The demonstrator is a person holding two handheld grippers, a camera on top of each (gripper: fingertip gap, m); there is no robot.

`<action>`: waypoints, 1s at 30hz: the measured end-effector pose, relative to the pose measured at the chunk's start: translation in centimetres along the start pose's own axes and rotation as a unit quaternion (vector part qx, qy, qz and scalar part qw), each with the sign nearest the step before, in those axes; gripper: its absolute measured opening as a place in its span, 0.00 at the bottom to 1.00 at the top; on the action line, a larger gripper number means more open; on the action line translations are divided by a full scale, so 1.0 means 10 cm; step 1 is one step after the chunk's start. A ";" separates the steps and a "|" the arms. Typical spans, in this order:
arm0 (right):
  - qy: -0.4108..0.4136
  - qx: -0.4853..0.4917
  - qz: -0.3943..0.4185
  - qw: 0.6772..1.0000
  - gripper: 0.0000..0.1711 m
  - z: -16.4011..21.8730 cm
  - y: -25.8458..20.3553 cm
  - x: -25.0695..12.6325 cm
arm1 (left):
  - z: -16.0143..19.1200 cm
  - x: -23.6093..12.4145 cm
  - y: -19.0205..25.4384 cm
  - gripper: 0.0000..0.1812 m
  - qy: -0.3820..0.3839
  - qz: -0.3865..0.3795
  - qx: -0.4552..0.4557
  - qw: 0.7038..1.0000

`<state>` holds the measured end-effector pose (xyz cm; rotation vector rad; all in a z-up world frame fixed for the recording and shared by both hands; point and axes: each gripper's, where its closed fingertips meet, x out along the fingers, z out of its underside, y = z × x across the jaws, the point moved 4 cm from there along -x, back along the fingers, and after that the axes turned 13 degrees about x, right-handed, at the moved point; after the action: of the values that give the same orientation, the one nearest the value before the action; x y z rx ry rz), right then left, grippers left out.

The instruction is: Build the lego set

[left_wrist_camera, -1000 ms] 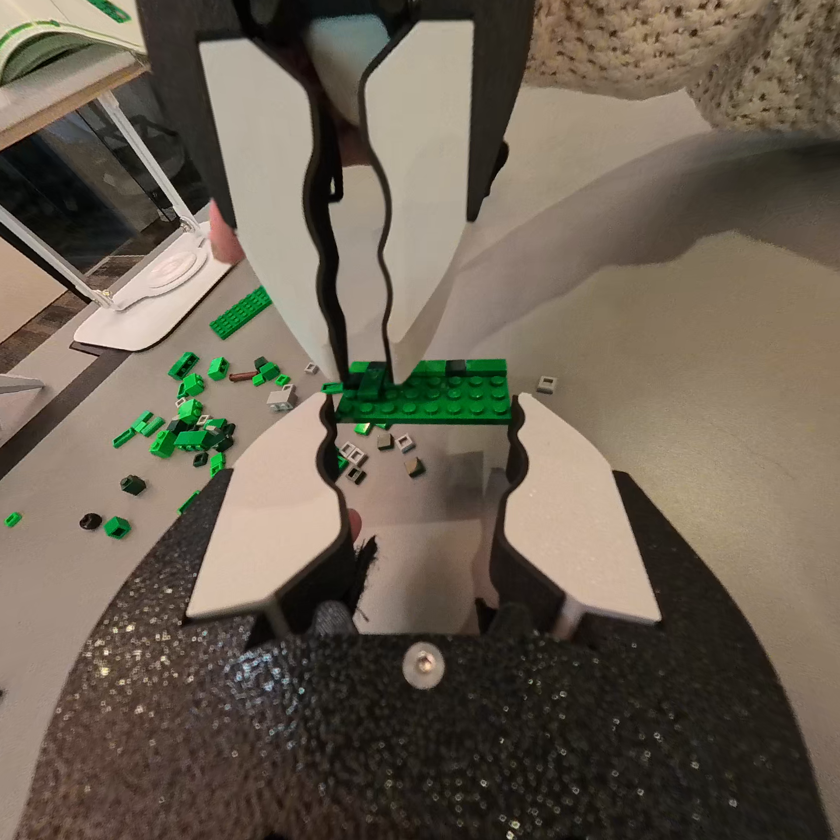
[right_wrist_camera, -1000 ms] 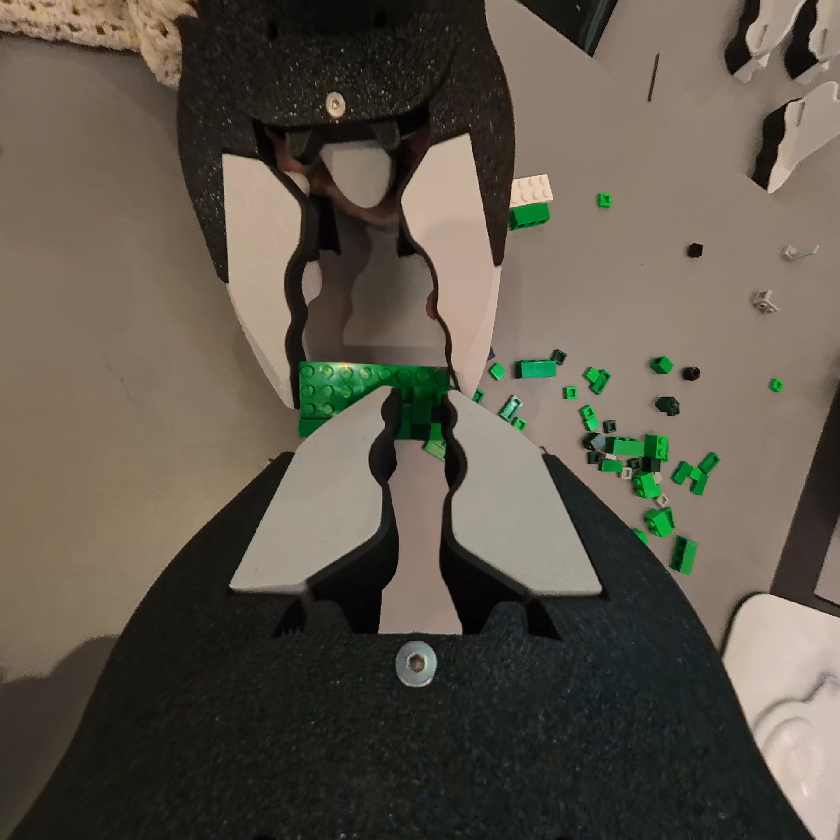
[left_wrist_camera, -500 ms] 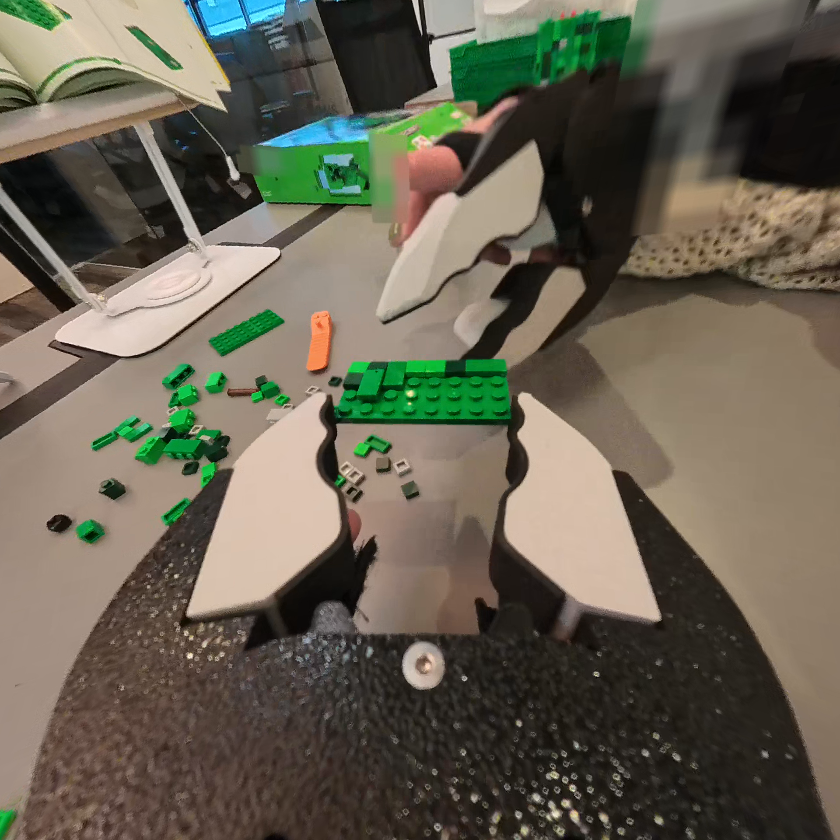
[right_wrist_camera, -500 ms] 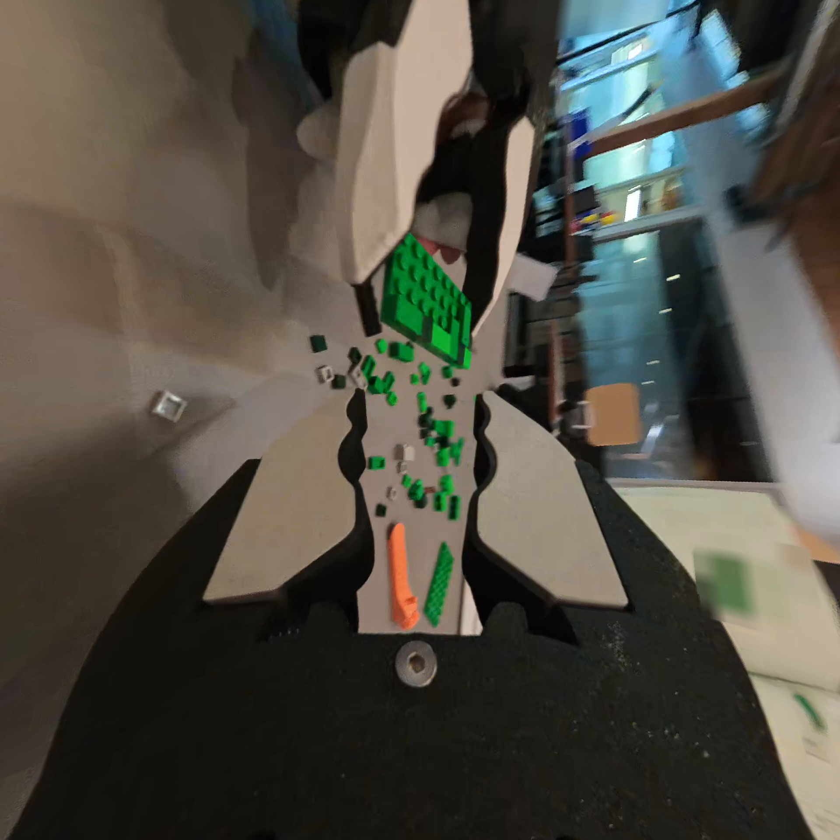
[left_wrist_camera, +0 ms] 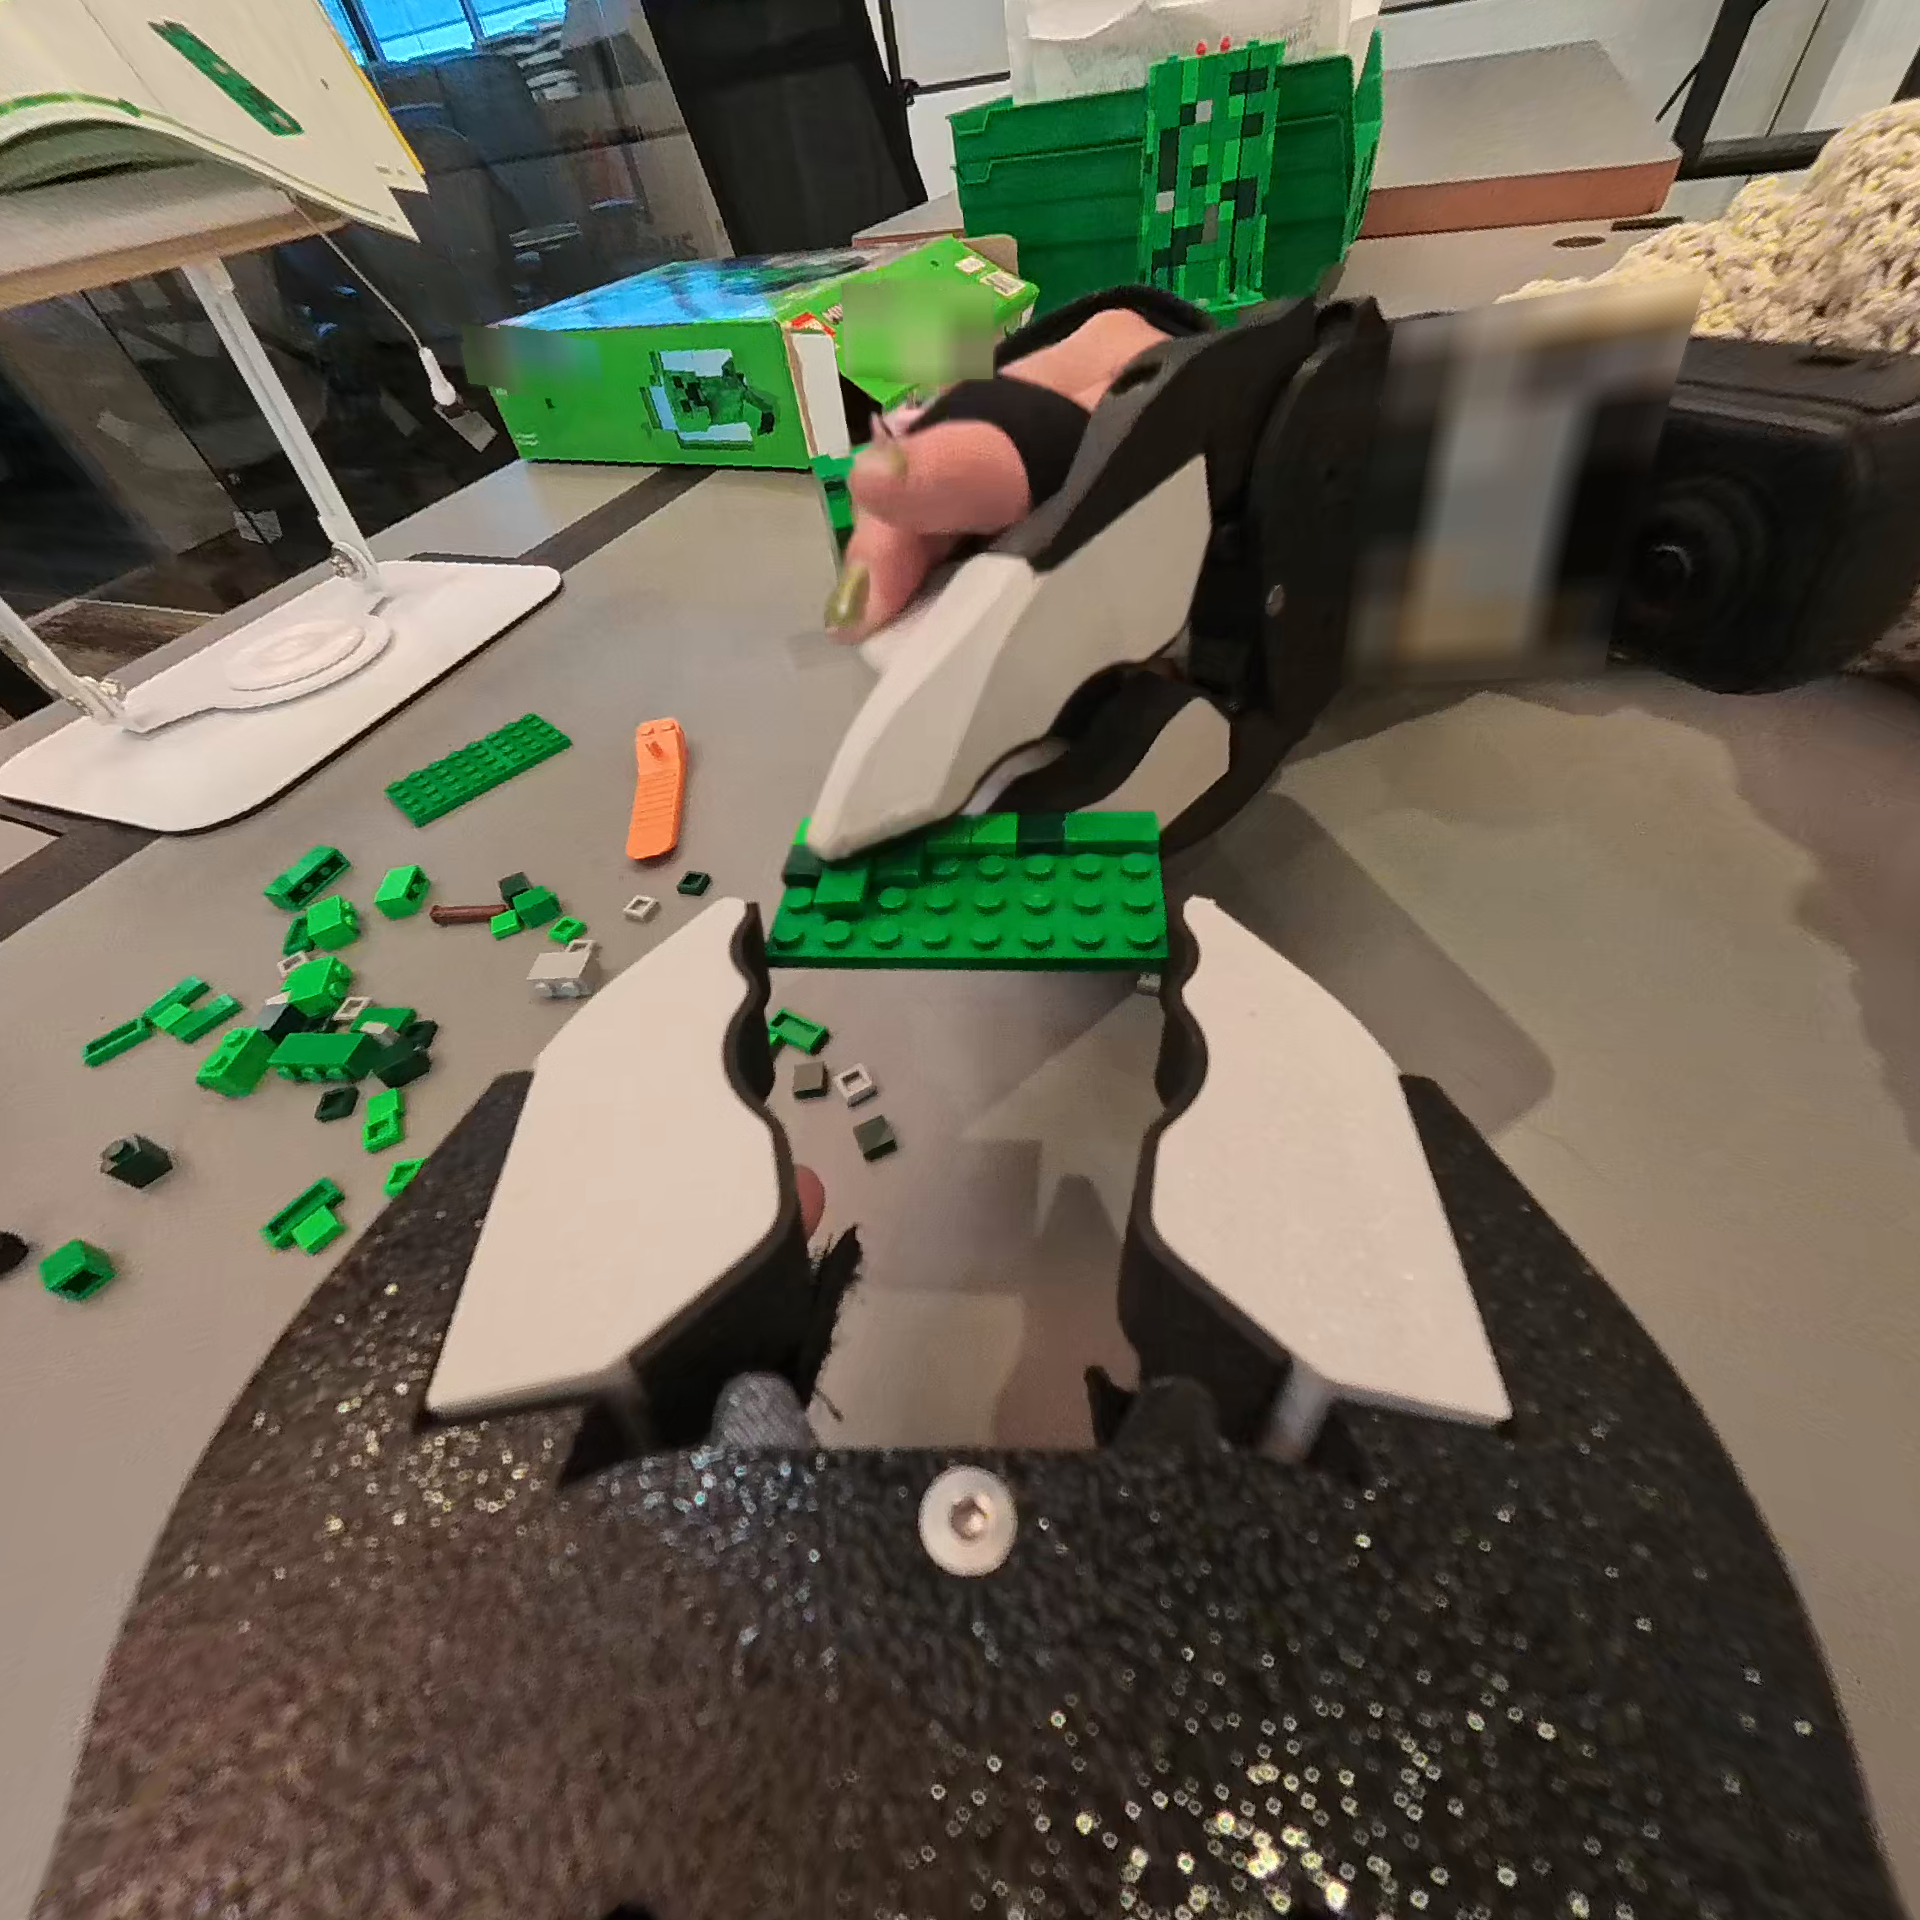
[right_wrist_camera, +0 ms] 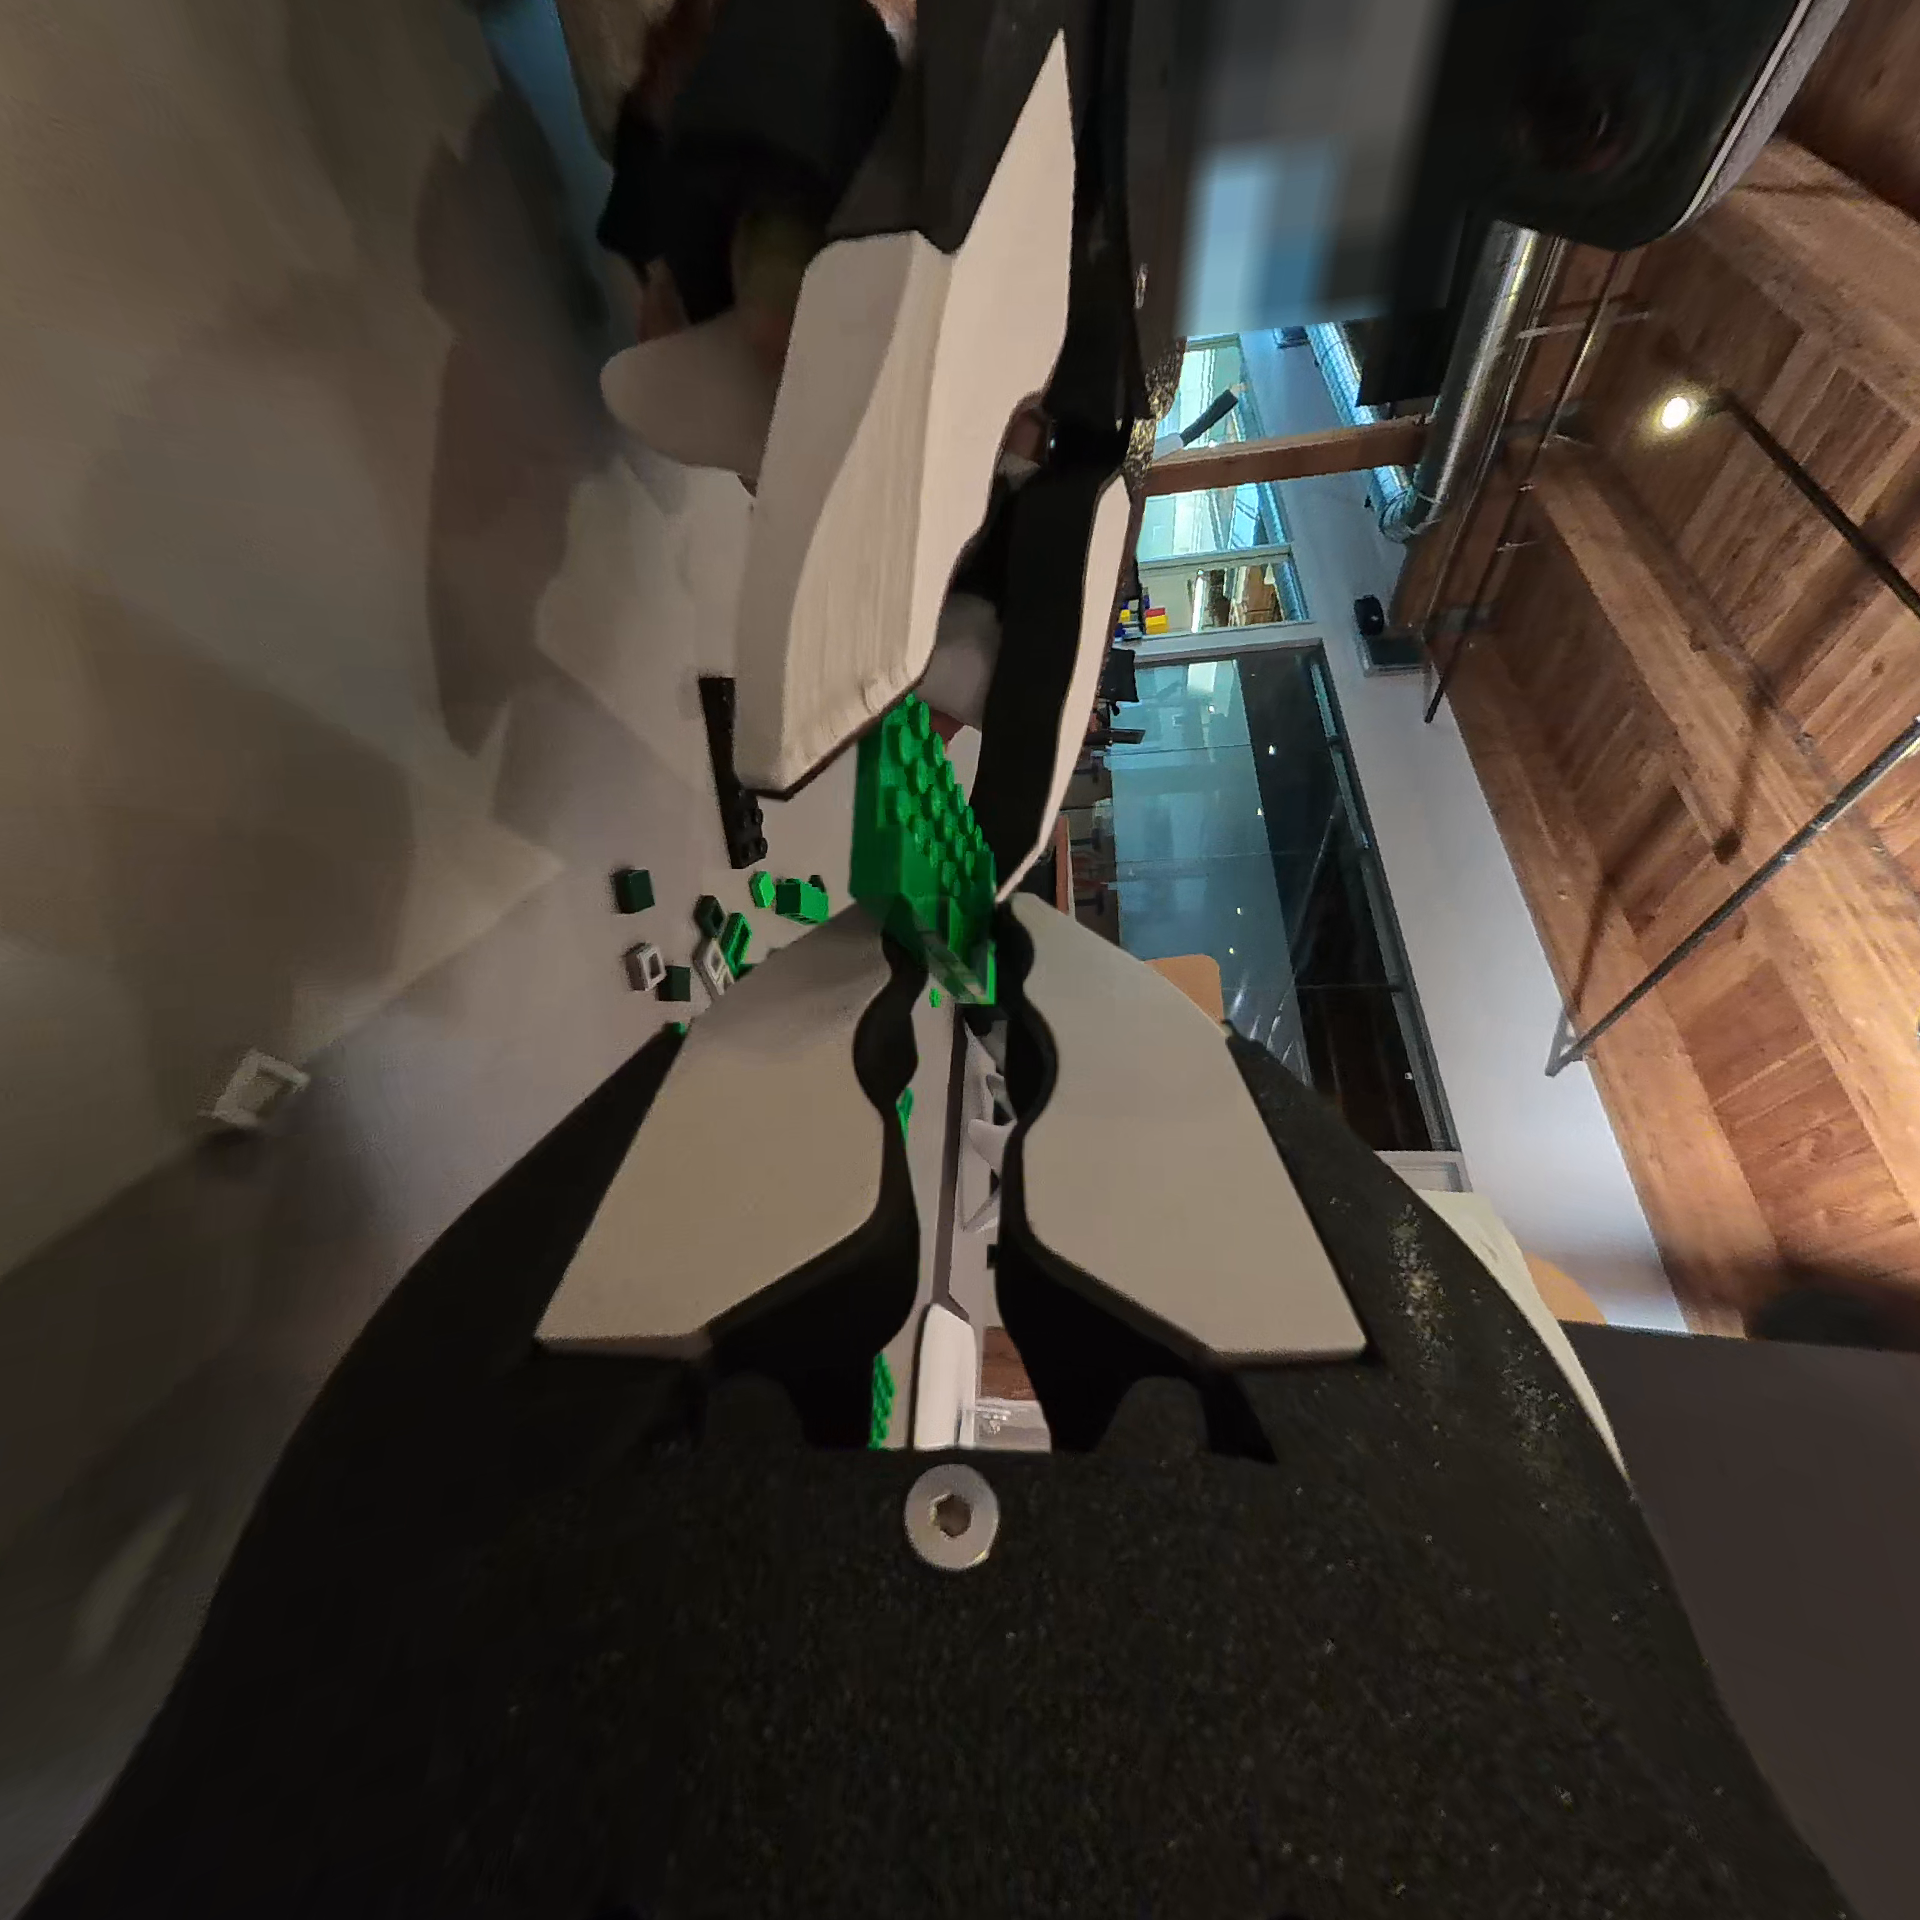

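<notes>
A green plate (left_wrist_camera: 987,920) with a row of small green and dark green bricks (left_wrist_camera: 997,831) along its far edge is low over the grey table. My left gripper (left_wrist_camera: 966,914) is shut on the plate, one fingertip on each short end. My right gripper (left_wrist_camera: 831,842) lies rolled on its side at the plate's far left corner. One of its fingers (left_wrist_camera: 997,665) rests on top of the dark green bricks there. In the right wrist view its jaws (right_wrist_camera: 948,925) are nearly closed over that corner of the plate (right_wrist_camera: 920,821).
Loose green pieces (left_wrist_camera: 312,1039) lie to the left, with an orange brick separator (left_wrist_camera: 657,790) and a long green plate (left_wrist_camera: 478,769). A stand's white base (left_wrist_camera: 281,665) and a green box (left_wrist_camera: 675,384) stand farther back. A black plate (right_wrist_camera: 732,779) lies on the table.
The right gripper lifted off the plate and rolled onto its side. It then came back down on the far left corner with narrower jaws. The left gripper kept hold of the plate.
</notes>
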<state>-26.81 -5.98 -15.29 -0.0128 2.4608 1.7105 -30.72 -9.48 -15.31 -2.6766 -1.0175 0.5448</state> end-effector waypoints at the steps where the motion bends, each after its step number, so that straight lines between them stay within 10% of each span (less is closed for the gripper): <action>1: 0.001 -0.004 0.004 1.000 0.06 0.00 0.00 0.00 | -0.01 0.00 0.00 0.40 0.002 0.001 -0.002 1.000; 9: 0.006 0.011 0.001 1.000 0.04 -0.03 0.02 -0.06 | -0.06 0.00 0.04 0.40 0.025 0.015 -0.020 0.999; 13: 0.007 0.066 -0.015 0.998 0.04 0.02 0.00 -0.10 | -0.09 -0.09 -0.02 0.42 0.018 -0.060 0.114 0.992; 18: 0.036 0.143 -0.054 0.988 0.04 -0.02 0.01 -0.19 | -0.03 -0.07 0.04 0.31 -0.033 -0.128 0.323 0.937; 30: 0.056 0.183 -0.117 0.975 0.04 -0.12 -0.05 -0.22 | -0.05 0.01 0.18 0.08 -0.031 -0.131 0.392 0.910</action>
<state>-24.69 -7.42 -15.13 -0.3526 2.6896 1.1769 -29.36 -10.80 -15.48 -1.7969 -0.8956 0.7797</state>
